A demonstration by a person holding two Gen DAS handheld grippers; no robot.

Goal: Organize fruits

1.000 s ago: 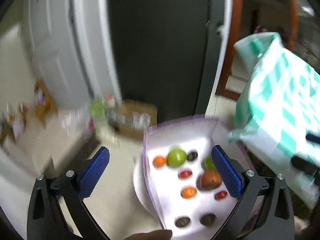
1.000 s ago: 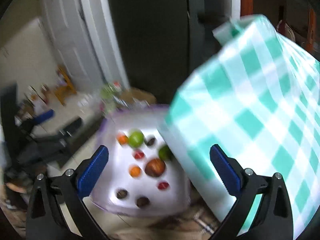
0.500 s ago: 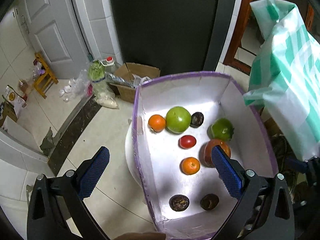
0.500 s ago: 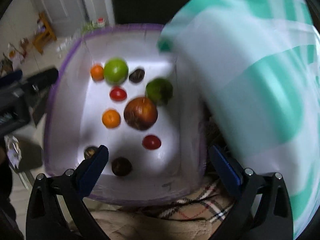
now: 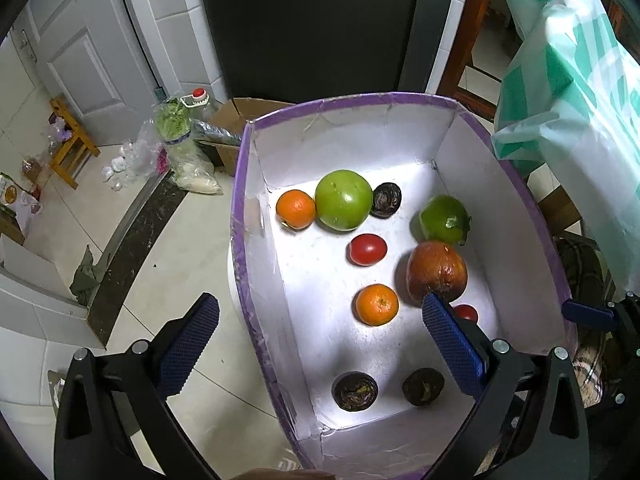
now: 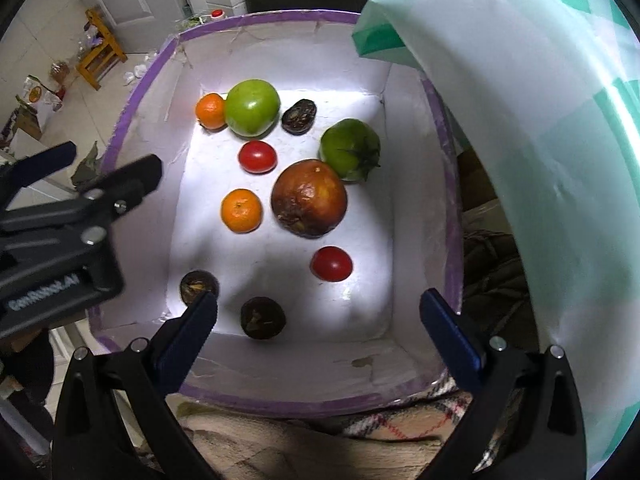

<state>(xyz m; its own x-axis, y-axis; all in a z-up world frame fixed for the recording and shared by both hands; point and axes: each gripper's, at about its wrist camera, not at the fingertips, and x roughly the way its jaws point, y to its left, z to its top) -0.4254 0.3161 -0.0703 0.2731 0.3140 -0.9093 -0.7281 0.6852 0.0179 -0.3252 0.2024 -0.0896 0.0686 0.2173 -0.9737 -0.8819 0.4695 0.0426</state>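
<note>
A white box with a purple rim (image 5: pixel 240 216) (image 6: pixel 132 96) holds several fruits: two green ones (image 6: pixel 252 107) (image 6: pixel 350 148), two oranges (image 6: pixel 241 210) (image 6: pixel 210 110), two red tomatoes (image 6: pixel 257 156) (image 6: pixel 331 263), a large brown-red fruit (image 6: pixel 309 198) and three dark round ones (image 6: pixel 263 317). My left gripper (image 5: pixel 320 340) is open and empty above the box's near left side; it also shows in the right wrist view (image 6: pixel 108 184). My right gripper (image 6: pixel 318 328) is open and empty above the box's near edge.
A green-and-white checked plastic bag (image 6: pixel 520 140) (image 5: pixel 572 92) hangs at the right, beside the box. A plaid cloth (image 6: pixel 360 428) lies under the box's near edge. On the floor at the left stand a small wooden stool (image 5: pixel 70 144), bags and a cardboard box (image 5: pixel 236 120).
Both grippers have swung down and closer over the box. The fruits now show sharply and larger. No fruit has moved.
</note>
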